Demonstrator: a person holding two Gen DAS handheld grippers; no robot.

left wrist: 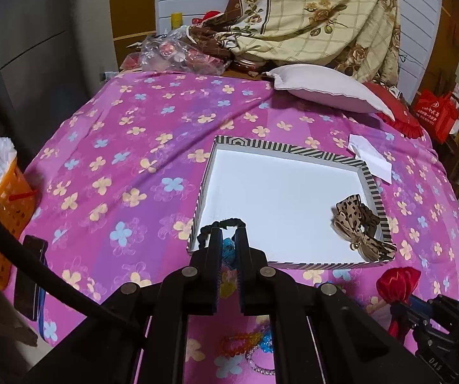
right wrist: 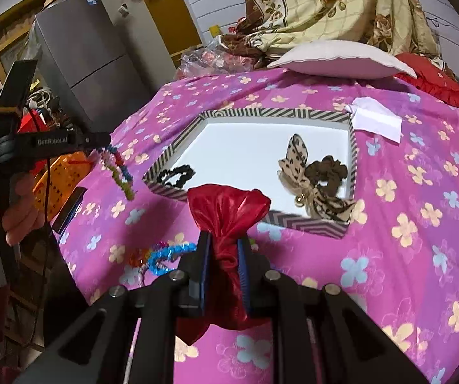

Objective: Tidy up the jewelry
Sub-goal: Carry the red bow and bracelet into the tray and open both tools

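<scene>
**Two pieces held above the bed, striped box partly filled**

A carry-to-the-box step is judged to be in hand. The left gripper [left wrist: 228,236] is seen nearly closed on a multicoloured bead bracelet [right wrist: 119,166], which dangles from its tips beside the box's near left corner. The right gripper [right wrist: 224,240] is clamped tight on a red satin bundle [right wrist: 226,211], held up in front of the box's near wall.

The striped box [left wrist: 280,147] is set on the flowered bedspread [left wrist: 117,166], its white floor largely bare. Three things are counted inside: a black scrunchie [right wrist: 176,172] in the near left corner, and a leopard-print bow [right wrist: 303,166] lying against a brown scrunchie [right wrist: 327,166] at the right side.

For the next move, each piece is expected to be brought over the rim and above open floor before the jaws are parted; the middle of the box is free for both. Care is called for so that the hanging bracelet is not caught on the near wall.

More bead bracelets [right wrist: 165,252] are left on the bedspread in front of the box, so the sorting is judged unfinished.
</scene>
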